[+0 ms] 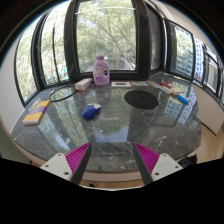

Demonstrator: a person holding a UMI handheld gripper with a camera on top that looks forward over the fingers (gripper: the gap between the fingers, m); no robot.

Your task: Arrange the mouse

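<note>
A pink-tinted plastic bottle with a pale cap stands upright at the far side of a round glass table, in front of a curved bay of windows with green trees beyond; what the bottle holds cannot be made out, and its label is too small to read. The gripper hangs above the near edge of the table, its two fingers spread wide apart with the magenta pads facing each other across an open gap; nothing is held and nothing touches either finger. The blue mouse lies on the glass well beyond the fingers, a little to the left of the line between them and nearer than the bottle. To the right of it, a round black mouse mat lies flat on the table, apart from the mouse. A yellow block sits near the table's left rim, and a small cluster of orange and pale objects rests at the right rim; what they are cannot be told. A pale box lies just left of the bottle. No writing or brand can be read anywhere in the scene
</note>
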